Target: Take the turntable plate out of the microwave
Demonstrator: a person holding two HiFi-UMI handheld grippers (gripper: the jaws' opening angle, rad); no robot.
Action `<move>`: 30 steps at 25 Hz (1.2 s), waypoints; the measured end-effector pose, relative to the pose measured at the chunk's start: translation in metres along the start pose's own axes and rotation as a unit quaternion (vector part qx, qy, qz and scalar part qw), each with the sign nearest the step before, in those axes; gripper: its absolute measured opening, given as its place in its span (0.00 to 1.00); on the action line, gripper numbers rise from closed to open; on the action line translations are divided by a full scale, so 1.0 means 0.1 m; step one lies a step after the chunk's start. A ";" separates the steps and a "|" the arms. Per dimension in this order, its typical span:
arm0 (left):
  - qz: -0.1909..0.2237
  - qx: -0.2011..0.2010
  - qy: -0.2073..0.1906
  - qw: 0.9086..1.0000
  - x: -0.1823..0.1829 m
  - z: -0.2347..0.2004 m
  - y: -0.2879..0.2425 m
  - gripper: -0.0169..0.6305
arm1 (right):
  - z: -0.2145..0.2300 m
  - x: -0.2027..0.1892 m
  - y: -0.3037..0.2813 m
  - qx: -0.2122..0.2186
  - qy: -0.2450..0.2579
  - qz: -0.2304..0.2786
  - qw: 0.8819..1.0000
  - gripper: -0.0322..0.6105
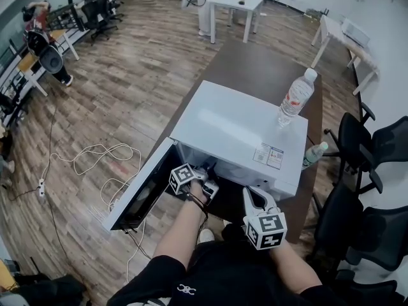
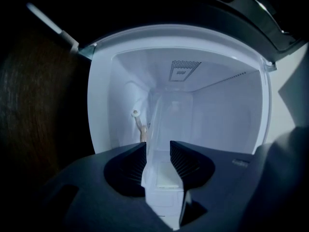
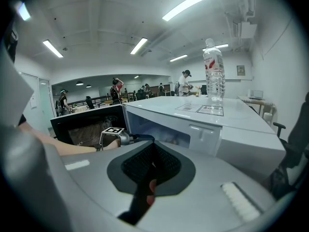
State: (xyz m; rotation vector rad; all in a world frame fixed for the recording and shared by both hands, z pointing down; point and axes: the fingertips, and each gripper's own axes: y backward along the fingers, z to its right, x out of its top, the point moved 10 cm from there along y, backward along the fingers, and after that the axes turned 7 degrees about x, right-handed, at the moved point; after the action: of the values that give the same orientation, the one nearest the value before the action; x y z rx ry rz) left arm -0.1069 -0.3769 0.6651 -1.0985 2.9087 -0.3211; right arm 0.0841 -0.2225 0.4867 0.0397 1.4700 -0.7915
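Head view: a white microwave (image 1: 239, 129) is seen on a dark brown desk (image 1: 255, 62), with its door (image 1: 137, 193) swung open toward the person's left. The left tool (image 1: 203, 178) is reached into the open cavity, with its marker cube just outside the opening. The right tool (image 1: 258, 203) is held apart from it, in front of the microwave's control side and clear of the cavity. A clear water bottle (image 1: 294, 97) stands upright on the microwave's top near its far right corner. A second bottle (image 1: 314, 153) is seen on the desk just beside the microwave's right side. Black chairs (image 1: 366, 145) are placed along the desk's right, and a pale cable (image 1: 95, 155) lies looped on the wooden floor (image 1: 127, 75) at the left.

In the left gripper view, the left tool (image 2: 158, 149) is seen clenched on the turntable plate (image 2: 159, 129). The clear glass runs edge-on between the two ribbed pads and stretches away into the white cavity. A small white hub on a beige stem (image 2: 136, 113) shows to one side of the glass, apart from it. The plate is thus inside the microwave, gripped at its near rim.

In the right gripper view, the right tool (image 3: 152, 151) is shown with its jaws pressed together and nothing between them. Beyond it, the microwave (image 3: 217, 129), the water bottle (image 3: 214, 71) on its top and the open door (image 3: 82, 124) are visible.
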 end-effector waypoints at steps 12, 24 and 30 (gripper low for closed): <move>-0.028 -0.002 -0.020 0.999 -0.15 0.07 -0.36 0.16 | 0.06 0.07 0.01 -0.009 0.019 -0.009 1.000 0.06; -0.026 -0.029 -0.032 0.999 -0.15 0.04 -0.24 0.08 | 0.06 0.09 -0.03 -0.006 0.023 -0.005 1.000 0.06; -0.012 -0.051 -0.030 0.998 -0.17 0.14 -0.02 0.08 | 0.05 0.09 -0.04 -0.003 0.018 0.001 1.000 0.06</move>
State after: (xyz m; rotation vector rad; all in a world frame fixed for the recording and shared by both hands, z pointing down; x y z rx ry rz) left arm -0.0915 -0.3694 0.6510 -1.1369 2.8890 -0.1372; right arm 0.0854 -0.2320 0.4814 0.0500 1.5064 -0.7885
